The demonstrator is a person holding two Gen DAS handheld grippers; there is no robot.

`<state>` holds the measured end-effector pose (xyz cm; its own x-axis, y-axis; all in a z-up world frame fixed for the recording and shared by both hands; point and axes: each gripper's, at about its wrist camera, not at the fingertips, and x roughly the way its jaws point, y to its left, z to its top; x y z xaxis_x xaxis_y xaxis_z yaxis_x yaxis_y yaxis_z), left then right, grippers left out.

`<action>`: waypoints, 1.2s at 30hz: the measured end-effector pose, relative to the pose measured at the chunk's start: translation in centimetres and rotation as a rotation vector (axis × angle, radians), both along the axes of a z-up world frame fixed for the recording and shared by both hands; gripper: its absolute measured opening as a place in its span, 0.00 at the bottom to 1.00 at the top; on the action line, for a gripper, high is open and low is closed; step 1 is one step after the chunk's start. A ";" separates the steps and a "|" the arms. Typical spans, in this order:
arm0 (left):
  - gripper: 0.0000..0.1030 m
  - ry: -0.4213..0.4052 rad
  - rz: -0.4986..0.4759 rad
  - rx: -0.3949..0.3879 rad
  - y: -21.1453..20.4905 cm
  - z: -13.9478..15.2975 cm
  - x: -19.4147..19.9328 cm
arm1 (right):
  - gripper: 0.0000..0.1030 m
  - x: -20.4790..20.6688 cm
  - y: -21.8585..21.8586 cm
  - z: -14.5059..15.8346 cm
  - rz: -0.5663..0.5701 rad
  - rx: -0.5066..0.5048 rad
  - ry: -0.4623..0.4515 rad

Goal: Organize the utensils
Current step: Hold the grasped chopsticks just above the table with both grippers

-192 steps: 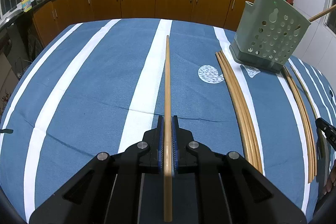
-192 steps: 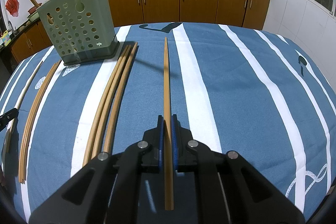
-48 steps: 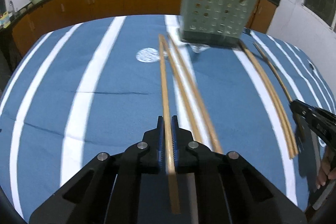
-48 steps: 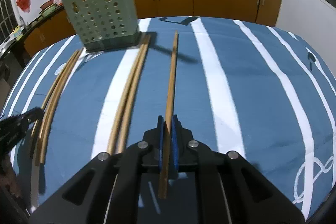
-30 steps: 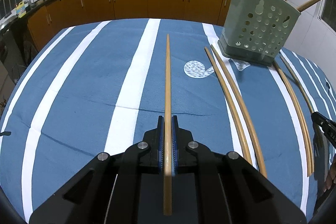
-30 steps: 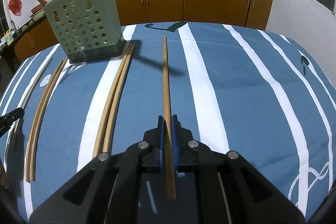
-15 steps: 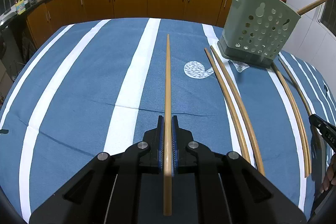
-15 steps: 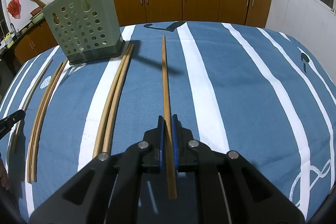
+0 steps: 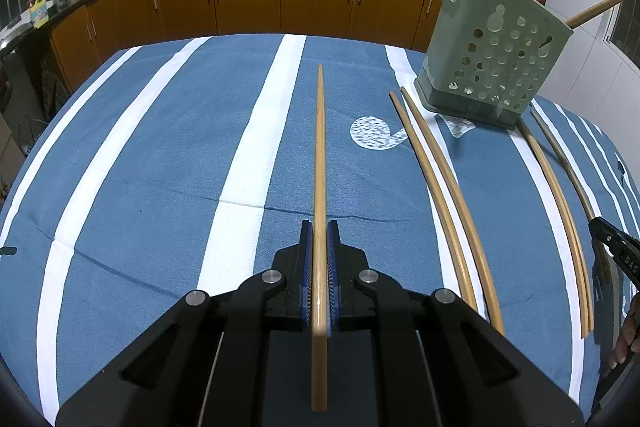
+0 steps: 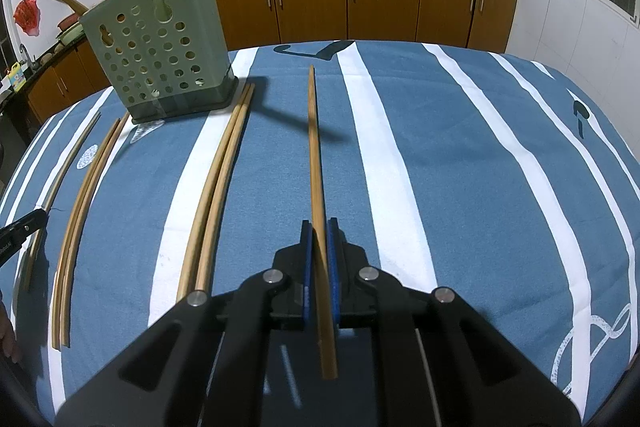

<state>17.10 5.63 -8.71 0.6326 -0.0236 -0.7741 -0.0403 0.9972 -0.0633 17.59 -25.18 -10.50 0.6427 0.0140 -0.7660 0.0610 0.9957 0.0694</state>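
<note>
Both grippers clamped on a chopstick each, left gripper (image 9: 319, 247) & right gripper (image 10: 319, 247), sticks pointing fwd along fingers; holder (image 10: 158, 43) sits ahead-left of your right, ahead-right of left.

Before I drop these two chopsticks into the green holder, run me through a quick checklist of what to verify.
1. Left gripper jaws clamped on its chopstick: ok.
2. Right gripper jaws clamped on its chopstick: ok, though the stick sits slightly skewed.
3. Green holder upright on the tablecloth: ok.
4. Room left inside the holder: cannot tell; several sticks already poke out.
5. All loose chopsticks cleared off the cloth: not ok, several remain.
</note>
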 end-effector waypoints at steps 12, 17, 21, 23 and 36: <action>0.08 -0.001 0.000 -0.003 0.0 0.0 0.0 | 0.10 0.0 0.0 0.0 0.000 0.000 0.000; 0.08 -0.001 0.000 -0.003 0.1 0.0 0.0 | 0.10 0.0 0.0 0.0 0.001 0.000 0.000; 0.08 -0.001 0.000 -0.003 0.1 0.0 0.0 | 0.10 0.0 0.0 -0.1 0.001 0.000 0.000; 0.08 -0.001 0.000 -0.004 0.1 0.0 0.0 | 0.10 0.0 0.0 -0.1 0.001 0.001 0.000; 0.08 0.007 -0.004 0.037 -0.3 -0.1 -1.3 | 0.10 -0.5 -0.4 -0.1 0.007 0.011 0.009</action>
